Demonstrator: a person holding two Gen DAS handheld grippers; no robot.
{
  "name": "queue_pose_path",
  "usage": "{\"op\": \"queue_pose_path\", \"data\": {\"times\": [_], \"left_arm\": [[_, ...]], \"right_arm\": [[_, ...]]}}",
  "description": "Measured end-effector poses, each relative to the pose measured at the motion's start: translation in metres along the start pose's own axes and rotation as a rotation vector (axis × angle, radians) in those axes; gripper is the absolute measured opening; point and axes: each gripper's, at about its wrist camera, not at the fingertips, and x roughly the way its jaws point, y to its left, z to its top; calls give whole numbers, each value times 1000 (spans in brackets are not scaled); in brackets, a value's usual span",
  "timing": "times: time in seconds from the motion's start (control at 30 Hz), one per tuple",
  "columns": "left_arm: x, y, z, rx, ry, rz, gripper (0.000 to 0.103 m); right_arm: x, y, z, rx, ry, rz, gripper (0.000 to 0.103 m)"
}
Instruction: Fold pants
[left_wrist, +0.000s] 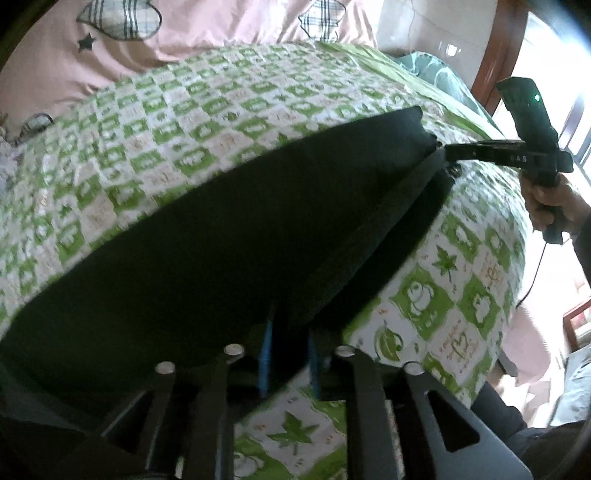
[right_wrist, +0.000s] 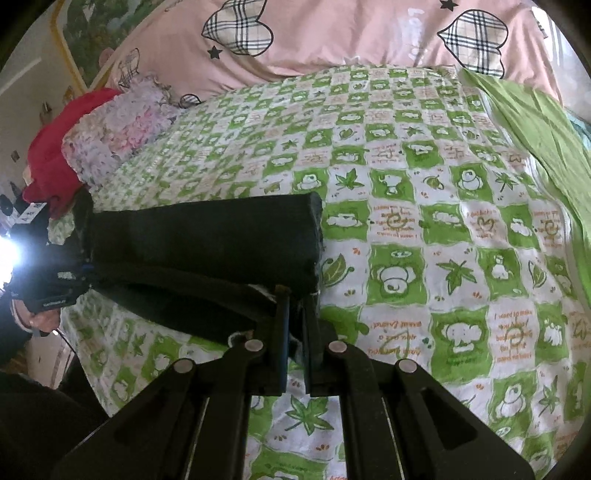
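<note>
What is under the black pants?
Under the folded black fabric pants lies the green-and-white checked bedspread with animal and leaf prints. The part directly beneath them is covered, so nothing else there shows.

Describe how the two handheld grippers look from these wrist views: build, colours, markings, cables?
Both are black, with flat linkage arms cut with triangular slots and joined by silver round pins. The left gripper has blue pads on its fingers. Seen from outside, the right gripper has a pistol-style handle, a green indicator light, small pale lettering too blurred to read, and a thin dark cable hanging below. A dark sleeve covers the wrist.
</note>
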Motion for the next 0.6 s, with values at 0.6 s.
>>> {"op": "queue_pose_path", "data": {"times": [0.6], "left_arm": [[-46, 42, -35, -307, -36, -23, 54]], "right_arm": [[-33, 68, 9, 47, -181, 79, 42]]}}
